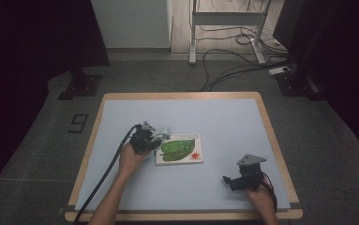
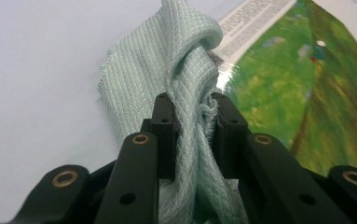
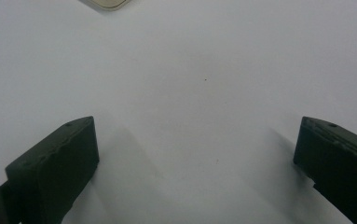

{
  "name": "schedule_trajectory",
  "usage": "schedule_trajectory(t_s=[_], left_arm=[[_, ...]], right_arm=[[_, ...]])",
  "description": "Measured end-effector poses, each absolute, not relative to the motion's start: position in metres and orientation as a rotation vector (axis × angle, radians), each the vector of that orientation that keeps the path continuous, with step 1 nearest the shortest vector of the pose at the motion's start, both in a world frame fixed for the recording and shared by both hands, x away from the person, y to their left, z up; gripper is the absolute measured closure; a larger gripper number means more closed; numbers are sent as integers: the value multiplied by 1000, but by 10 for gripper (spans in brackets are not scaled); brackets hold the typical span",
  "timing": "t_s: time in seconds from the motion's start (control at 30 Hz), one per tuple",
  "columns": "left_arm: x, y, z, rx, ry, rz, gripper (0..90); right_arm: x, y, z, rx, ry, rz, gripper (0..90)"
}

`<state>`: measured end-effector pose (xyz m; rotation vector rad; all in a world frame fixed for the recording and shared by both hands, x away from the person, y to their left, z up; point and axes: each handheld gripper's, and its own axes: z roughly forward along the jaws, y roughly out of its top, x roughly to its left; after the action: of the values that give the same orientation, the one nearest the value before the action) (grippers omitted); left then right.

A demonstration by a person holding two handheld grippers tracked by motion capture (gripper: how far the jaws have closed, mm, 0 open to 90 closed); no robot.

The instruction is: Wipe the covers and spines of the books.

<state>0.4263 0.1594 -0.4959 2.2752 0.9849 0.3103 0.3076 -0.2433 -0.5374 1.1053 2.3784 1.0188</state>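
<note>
The left gripper [image 2: 192, 116] clamps a pale green cloth [image 2: 176, 60] beside a leaf-picture book [image 1: 180, 149]; the right gripper [image 3: 197, 158] rests wide open, near right.

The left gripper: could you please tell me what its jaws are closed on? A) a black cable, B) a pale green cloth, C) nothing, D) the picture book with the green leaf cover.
B: in the left gripper view, the left gripper has its jaws pinched on a bunched fold of the pale green cloth, beside the leaf-cover book.
</note>
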Motion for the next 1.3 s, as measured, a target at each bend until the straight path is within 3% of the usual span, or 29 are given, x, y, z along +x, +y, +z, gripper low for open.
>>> schedule_trajectory(t_s=[0.47, 0.8, 1.3], left_arm=[[431, 135, -494, 2348, 911, 370, 752], [438, 118, -496, 2328, 895, 286, 752], [445, 57, -498, 2360, 793, 239, 751]], right_arm=[[308, -243, -537, 1106, 2380, 1019, 0], [308, -243, -537, 1107, 2379, 1018, 0], [308, -243, -537, 1107, 2380, 1019, 0]])
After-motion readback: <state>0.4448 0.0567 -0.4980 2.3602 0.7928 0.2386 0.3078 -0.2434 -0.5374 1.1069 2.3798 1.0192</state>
